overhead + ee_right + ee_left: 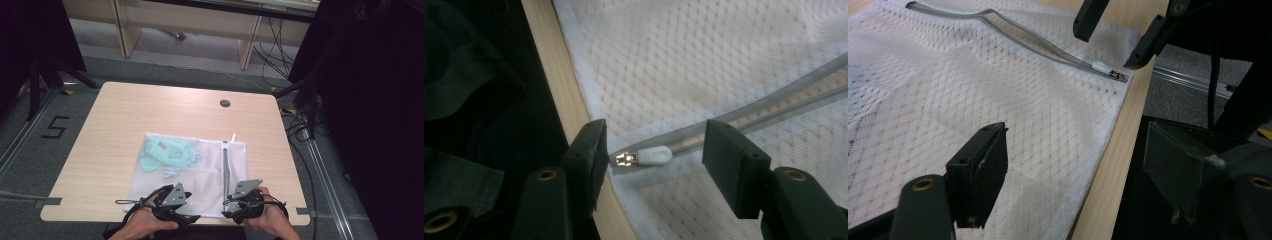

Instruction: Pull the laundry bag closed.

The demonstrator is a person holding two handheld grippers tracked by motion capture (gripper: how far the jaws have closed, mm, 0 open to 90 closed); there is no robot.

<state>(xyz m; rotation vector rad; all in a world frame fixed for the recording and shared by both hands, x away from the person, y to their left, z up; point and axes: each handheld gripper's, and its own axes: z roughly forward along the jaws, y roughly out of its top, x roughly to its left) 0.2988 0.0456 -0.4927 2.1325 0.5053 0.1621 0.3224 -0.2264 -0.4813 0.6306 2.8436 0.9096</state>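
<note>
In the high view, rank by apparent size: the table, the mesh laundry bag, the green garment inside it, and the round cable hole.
1. Table
2. Mesh laundry bag
3. Green garment
4. Cable hole

No close calls; each looks clearly smaller than the one before.

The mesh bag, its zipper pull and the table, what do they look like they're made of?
Mesh bag: apparently a white synthetic net fabric, matte; a diamond pattern of holes shows, and a pale green item shows through it.
Zipper pull: a white tab, probably smooth plastic or rubber, on a shiny metal clip.
Table: light wood-grain top, likely laminate, with a faint sheen.
</note>
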